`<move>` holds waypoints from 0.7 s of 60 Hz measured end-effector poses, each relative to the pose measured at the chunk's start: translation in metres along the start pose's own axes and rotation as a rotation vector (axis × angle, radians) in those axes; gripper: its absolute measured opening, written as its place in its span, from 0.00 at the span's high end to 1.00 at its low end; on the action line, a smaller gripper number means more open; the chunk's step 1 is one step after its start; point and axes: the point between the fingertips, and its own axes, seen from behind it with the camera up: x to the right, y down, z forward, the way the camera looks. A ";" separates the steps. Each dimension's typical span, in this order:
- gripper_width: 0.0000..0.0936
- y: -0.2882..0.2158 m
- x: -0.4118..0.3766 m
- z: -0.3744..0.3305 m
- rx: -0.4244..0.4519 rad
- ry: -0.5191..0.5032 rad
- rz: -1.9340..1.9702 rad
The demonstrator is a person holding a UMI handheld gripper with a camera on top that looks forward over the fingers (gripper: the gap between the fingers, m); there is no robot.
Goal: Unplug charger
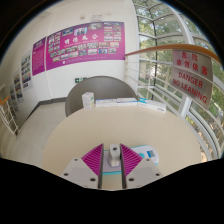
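Note:
A small white charger point(112, 155) stands upright between my gripper's point(112, 160) two magenta pads, near their tips. The fingers are drawn in close on both of its sides and seem to press on it. Under and just right of the fingers lies a white socket strip with a teal edge point(143, 153), on a round cream table point(90, 130). The charger's foot sits at the strip; the plug pins are hidden.
Beyond the cream table stands a grey round table point(100, 88) with a white box point(88, 99) on it. Magenta posters point(85, 42) hang on the far wall. Glass windows with an orange banner point(190, 75) run along the right.

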 end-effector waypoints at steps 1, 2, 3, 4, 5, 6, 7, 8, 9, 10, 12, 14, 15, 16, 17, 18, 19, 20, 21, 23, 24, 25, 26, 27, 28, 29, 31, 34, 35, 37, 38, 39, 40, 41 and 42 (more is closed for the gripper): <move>0.77 0.000 0.001 0.001 0.004 0.005 -0.001; 0.81 0.000 0.005 0.001 0.009 0.018 -0.003; 0.84 -0.001 0.007 0.002 0.014 0.025 -0.009; 0.84 -0.001 0.006 0.003 0.017 0.020 -0.008; 0.85 -0.001 0.006 0.003 0.020 0.016 -0.006; 0.86 -0.001 0.006 0.003 0.024 0.015 -0.006; 0.87 -0.001 0.006 0.003 0.026 0.013 -0.007; 0.89 -0.001 0.005 0.003 0.028 0.011 -0.007; 0.90 -0.001 0.005 0.003 0.028 0.009 -0.008; 0.91 -0.001 0.004 0.002 0.028 0.007 -0.010; 0.93 -0.002 0.005 0.002 0.025 0.002 -0.010; 0.94 -0.002 0.005 0.003 0.021 -0.004 -0.005; 0.94 -0.002 0.005 0.003 0.020 -0.007 -0.003; 0.94 -0.002 0.005 0.003 0.018 -0.010 -0.001; 0.95 -0.002 0.004 0.003 0.015 -0.013 0.004; 0.95 -0.001 0.004 0.002 0.011 -0.016 0.007; 0.95 -0.001 0.004 0.001 0.005 -0.019 0.011; 0.95 -0.002 0.004 0.001 0.001 -0.021 0.017; 0.95 -0.002 0.005 0.001 -0.005 -0.022 0.025; 0.95 -0.002 0.005 0.001 -0.009 -0.020 0.043; 0.95 -0.003 0.005 -0.001 -0.010 -0.020 0.050; 0.96 -0.013 0.003 -0.006 0.030 -0.020 0.060; 0.96 -0.034 0.004 -0.012 0.097 -0.020 0.063; 0.95 -0.060 0.005 -0.021 0.171 -0.020 0.057; 0.95 -0.085 0.006 -0.031 0.233 -0.016 0.039; 0.95 -0.111 0.004 -0.040 0.288 -0.013 0.018; 0.95 -0.171 0.001 -0.053 0.370 -0.036 -0.008; 0.95 -0.234 -0.003 -0.091 0.496 -0.070 -0.010; 0.95 -0.254 -0.002 -0.101 0.533 -0.081 -0.003; 0.95 -0.284 0.006 -0.117 0.590 -0.096 0.019; 0.95 -0.298 0.010 -0.121 0.616 -0.099 0.031; 0.95 -0.317 0.016 -0.126 0.619 -0.101 0.039; 0.95 -0.322 0.023 -0.129 0.627 -0.103 0.046; 0.95 -0.325 0.030 -0.130 0.637 -0.105 0.050; 0.95 -0.334 0.028 -0.135 0.656 -0.101 0.051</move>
